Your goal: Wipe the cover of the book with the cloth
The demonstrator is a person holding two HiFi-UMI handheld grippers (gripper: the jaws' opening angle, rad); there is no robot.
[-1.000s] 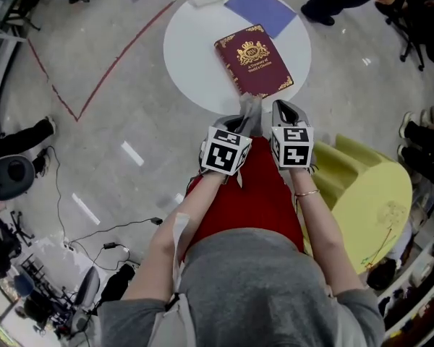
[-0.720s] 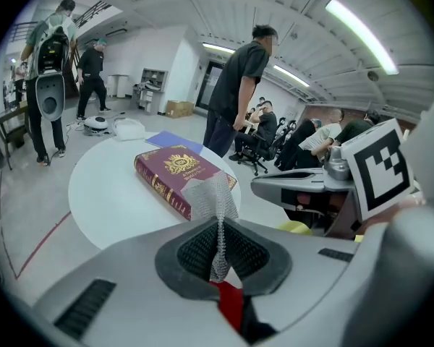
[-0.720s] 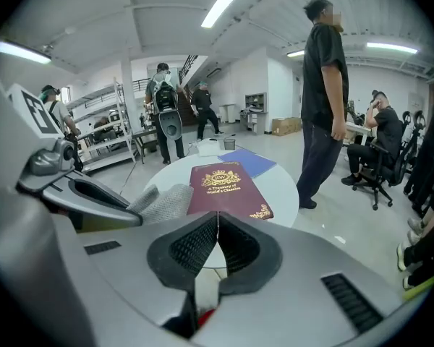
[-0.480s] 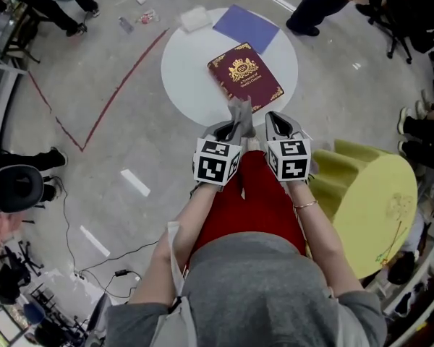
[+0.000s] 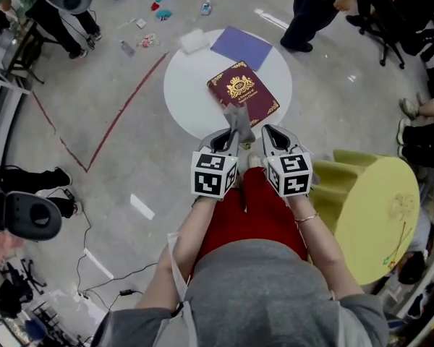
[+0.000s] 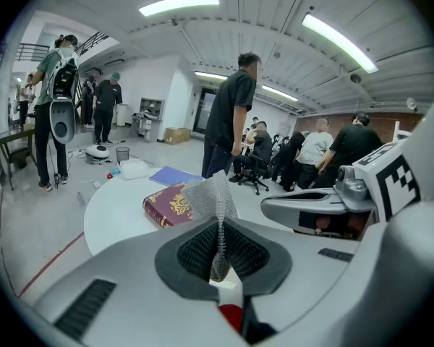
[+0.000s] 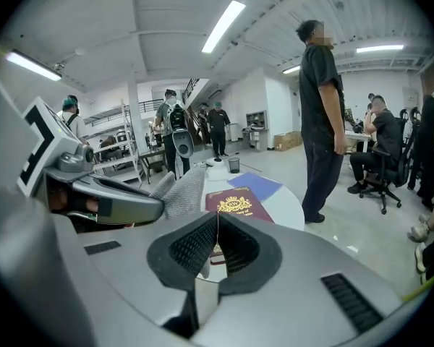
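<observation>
One step short of wiping: clamps grey mesh cloth [image 6: 211,197] in left tongs [image 6: 218,246] near maroon gold-crested book [image 5: 242,92], right tongs [image 7: 217,241] pressed together empty; needs lowering onto cover.

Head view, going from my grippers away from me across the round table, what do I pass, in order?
Cloth in the left gripper → red book → blue sheet at the far edge of the table.

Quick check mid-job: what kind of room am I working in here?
Probably a lab or workshop: red tape on the bare floor, loose cables, and people at office chairs under strip lights.
</observation>
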